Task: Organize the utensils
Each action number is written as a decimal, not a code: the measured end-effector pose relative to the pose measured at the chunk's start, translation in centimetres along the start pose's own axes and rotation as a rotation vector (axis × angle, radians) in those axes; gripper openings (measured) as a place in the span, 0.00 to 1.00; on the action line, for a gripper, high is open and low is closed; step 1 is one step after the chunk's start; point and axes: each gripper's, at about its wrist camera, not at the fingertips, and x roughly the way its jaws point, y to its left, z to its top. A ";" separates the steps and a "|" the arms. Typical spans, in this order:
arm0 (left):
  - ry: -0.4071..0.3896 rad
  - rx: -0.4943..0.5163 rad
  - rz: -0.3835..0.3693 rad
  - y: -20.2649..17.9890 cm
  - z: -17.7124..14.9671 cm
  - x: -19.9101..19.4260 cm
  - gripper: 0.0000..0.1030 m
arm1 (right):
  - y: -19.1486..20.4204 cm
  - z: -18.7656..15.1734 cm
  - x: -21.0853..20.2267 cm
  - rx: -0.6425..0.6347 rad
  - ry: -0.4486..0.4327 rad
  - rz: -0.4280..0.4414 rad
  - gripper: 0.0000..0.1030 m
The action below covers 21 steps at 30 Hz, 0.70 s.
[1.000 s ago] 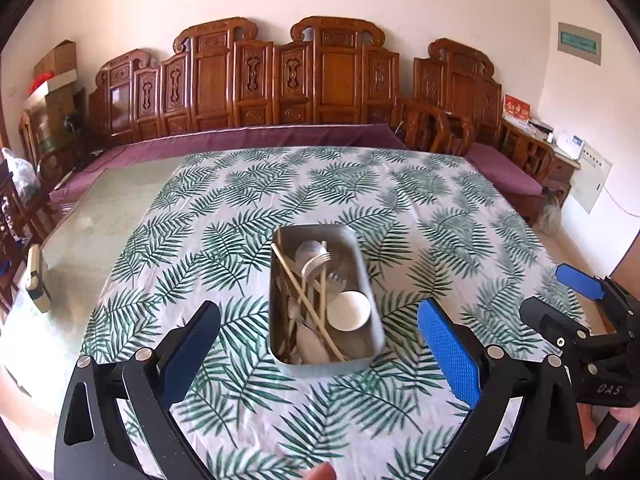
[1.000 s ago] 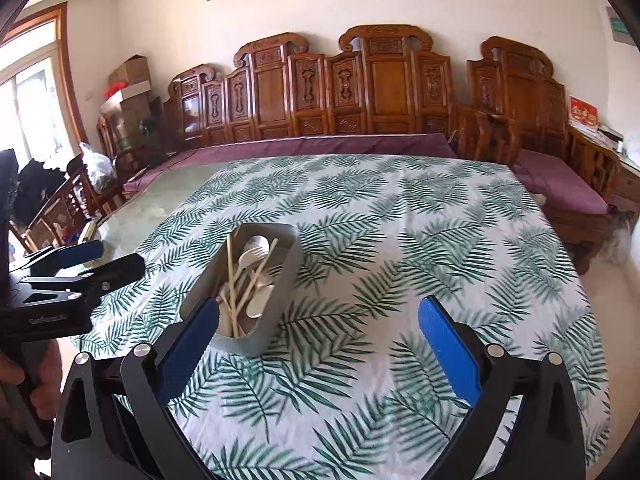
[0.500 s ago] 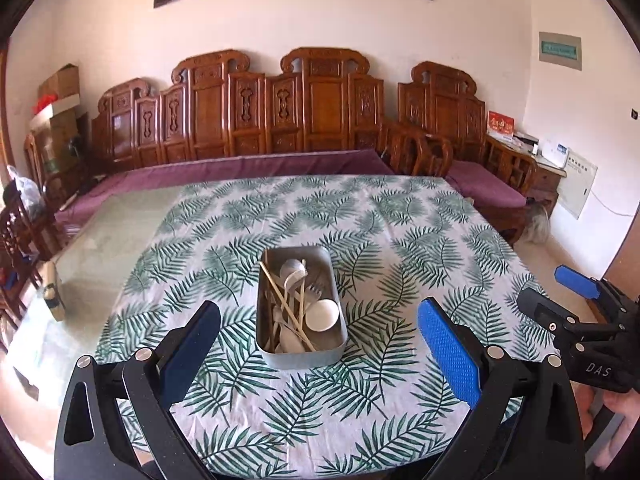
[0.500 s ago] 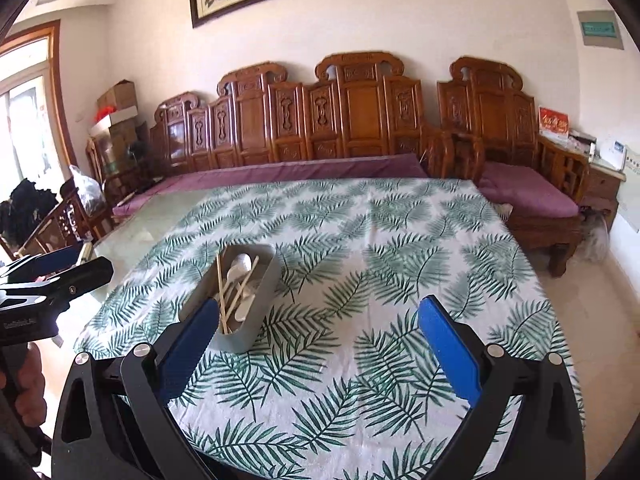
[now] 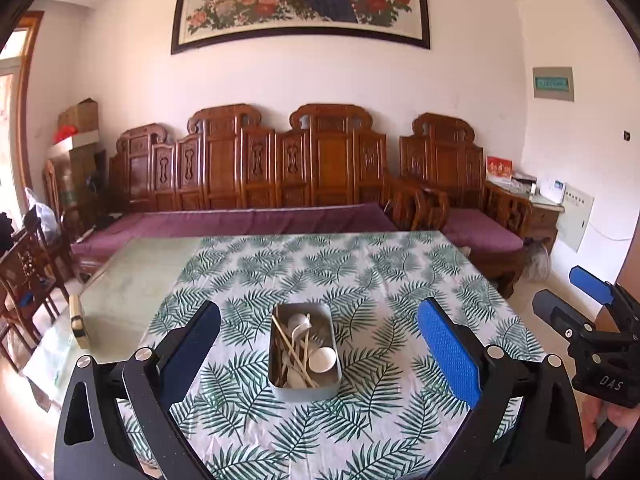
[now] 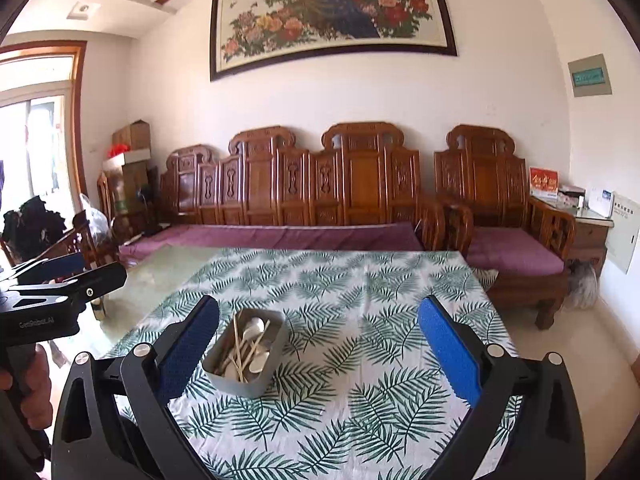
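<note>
A grey metal tray [image 5: 304, 393] stands on the leaf-print tablecloth [image 5: 360, 276], holding wooden chopsticks [image 5: 294, 354] and white spoons [image 5: 322, 360] lying mixed together. My left gripper [image 5: 319, 310] is open and empty, hanging above the table's near edge well back from the tray. In the right wrist view the same tray [image 6: 240, 385] sits left of centre with chopsticks [image 6: 239, 350] and spoons [image 6: 256, 332]. My right gripper [image 6: 319, 306] is also open and empty, to the right of the tray. Each gripper shows in the other's view: the right gripper [image 5: 592, 320] and the left gripper [image 6: 60, 280].
The cloth covers the right part of a glass table [image 5: 132, 280]; a small cream object [image 5: 76, 322] lies at its left edge. A carved wooden sofa [image 5: 280, 168] with purple cushions runs behind the table. Wooden chairs [image 5: 28, 276] stand at left, a side cabinet [image 5: 540, 216] at right.
Both grippers have drawn back and risen away from the tray, which now looks smaller and farther. The views tilted upward, showing the wall painting. Both stay open.
</note>
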 end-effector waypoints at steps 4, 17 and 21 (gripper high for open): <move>-0.015 0.004 0.005 -0.1 0.2 -0.6 0.93 | 0.1 0.6 -0.9 -0.001 -0.019 -0.003 0.97; -0.018 -0.005 0.000 -0.2 0.1 -1.0 0.93 | -0.3 0.7 -1.4 0.005 -0.025 -0.007 0.97; -0.020 -0.009 -0.002 -0.1 0.1 -1.2 0.93 | -0.3 0.7 -1.4 0.009 -0.021 -0.008 0.97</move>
